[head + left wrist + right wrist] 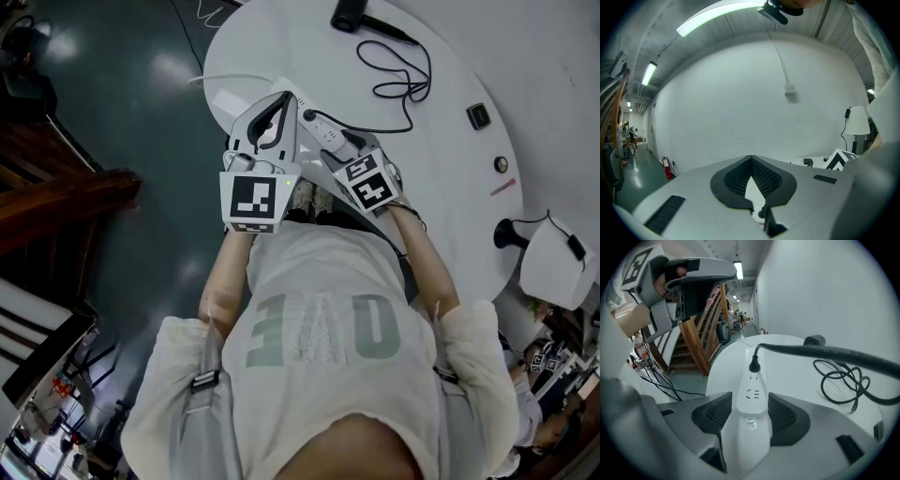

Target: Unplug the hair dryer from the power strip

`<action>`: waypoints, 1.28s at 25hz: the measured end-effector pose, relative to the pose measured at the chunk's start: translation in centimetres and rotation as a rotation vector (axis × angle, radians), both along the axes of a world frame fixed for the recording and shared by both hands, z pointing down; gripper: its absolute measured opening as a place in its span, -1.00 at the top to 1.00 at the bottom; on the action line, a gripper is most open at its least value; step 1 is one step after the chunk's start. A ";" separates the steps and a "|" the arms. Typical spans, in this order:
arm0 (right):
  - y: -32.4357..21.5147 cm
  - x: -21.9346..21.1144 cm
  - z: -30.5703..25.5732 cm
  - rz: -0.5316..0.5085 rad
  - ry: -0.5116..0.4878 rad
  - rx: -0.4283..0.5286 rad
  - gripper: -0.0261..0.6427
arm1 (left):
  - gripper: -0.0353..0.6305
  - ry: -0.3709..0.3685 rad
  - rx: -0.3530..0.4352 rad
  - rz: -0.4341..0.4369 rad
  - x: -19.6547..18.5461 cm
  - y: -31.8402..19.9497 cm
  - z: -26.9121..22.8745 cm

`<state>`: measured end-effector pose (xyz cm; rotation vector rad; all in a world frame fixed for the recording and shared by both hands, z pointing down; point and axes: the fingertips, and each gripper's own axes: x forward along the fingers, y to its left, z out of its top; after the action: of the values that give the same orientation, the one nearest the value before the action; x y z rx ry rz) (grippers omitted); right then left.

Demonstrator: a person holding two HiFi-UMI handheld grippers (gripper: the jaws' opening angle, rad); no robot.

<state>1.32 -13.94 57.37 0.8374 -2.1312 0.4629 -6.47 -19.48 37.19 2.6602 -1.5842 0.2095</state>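
A white power strip [319,129] lies near the edge of the round white table [450,66]. A black plug [308,115] sits in its far socket, and the black cord [394,84] loops away to the black hair dryer [349,14] at the table's far side. In the right gripper view the strip [752,394] runs between the jaws of my right gripper [750,401]. The dark pads [715,411] flank it without clearly pressing; the plug [754,365] is just ahead. My left gripper [279,98] hovers above the strip's left side, shut on nothing, its pads [764,180] together.
A small black square item [478,115] and a round fitting [502,164] lie on the table's right part. A white lamp-like object [558,258] with a cable stands past the right edge. Wooden stairs [701,338] and floor cables [651,380] are at the left.
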 end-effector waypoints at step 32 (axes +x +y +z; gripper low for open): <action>-1.0 -0.5 2.3 -0.001 0.032 -0.072 0.17 | 0.27 -0.147 -0.203 0.335 4.5 -0.9 11.0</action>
<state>0.81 -14.93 59.68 0.7978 -2.0730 0.5197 -2.01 -20.35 48.20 2.7795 -1.0662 0.5561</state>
